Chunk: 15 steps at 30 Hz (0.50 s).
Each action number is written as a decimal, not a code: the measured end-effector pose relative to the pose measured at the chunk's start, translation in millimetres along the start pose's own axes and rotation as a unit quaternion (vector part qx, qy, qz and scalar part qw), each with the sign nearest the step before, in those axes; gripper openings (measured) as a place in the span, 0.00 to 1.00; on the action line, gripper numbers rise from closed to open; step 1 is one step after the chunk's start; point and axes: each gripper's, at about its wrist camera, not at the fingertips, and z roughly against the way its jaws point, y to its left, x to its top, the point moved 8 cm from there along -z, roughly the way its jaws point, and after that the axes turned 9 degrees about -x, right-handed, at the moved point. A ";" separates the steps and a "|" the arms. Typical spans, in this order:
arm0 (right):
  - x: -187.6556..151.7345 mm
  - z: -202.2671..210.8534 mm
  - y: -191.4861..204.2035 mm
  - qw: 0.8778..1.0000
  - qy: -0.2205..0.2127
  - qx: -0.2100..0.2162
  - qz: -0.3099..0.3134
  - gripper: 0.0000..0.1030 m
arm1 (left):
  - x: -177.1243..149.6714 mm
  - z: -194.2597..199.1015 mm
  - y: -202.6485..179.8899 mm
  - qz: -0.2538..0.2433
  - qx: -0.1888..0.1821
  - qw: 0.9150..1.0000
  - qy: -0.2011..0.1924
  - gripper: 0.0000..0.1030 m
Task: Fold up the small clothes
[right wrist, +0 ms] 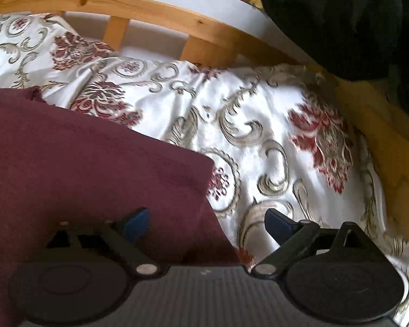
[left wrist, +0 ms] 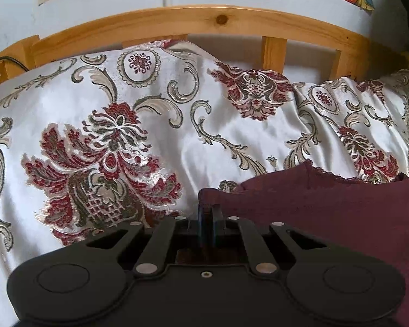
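A maroon garment (left wrist: 327,212) with a lace-trimmed edge lies on the floral bedspread at the lower right of the left wrist view. My left gripper (left wrist: 207,212) is shut on the garment's left corner. In the right wrist view the same garment (right wrist: 81,169) fills the lower left. My right gripper (right wrist: 207,224) is open, its jaws wide apart, straddling the garment's right edge: the left finger (right wrist: 137,224) is over the cloth, the right finger (right wrist: 276,224) over the bedspread.
A white satin bedspread (left wrist: 122,136) with red and gold floral patterns covers the bed. A wooden headboard rail (left wrist: 204,19) runs along the back against a white wall. A dark cloth (right wrist: 354,27) hangs at the upper right.
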 end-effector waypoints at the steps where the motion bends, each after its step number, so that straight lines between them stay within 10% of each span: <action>1: -2.3 0.8 -2.1 1.000 0.005 0.000 -0.005 0.96 | -0.4 -0.5 -0.4 0.002 -0.003 1.000 0.002 0.08; 6: -12.7 6.6 -11.8 1.000 0.025 -0.003 -0.016 0.99 | -4.2 -1.4 2.9 0.033 -0.018 0.999 0.017 0.20; 10: -17.2 13.2 -19.4 0.998 0.038 0.003 -0.040 1.00 | -7.1 3.3 7.8 0.067 -0.022 0.997 0.026 0.59; 15: -22.6 20.9 -27.3 0.997 0.050 0.011 -0.064 1.00 | -8.5 18.2 6.6 0.073 -0.028 0.997 0.020 0.76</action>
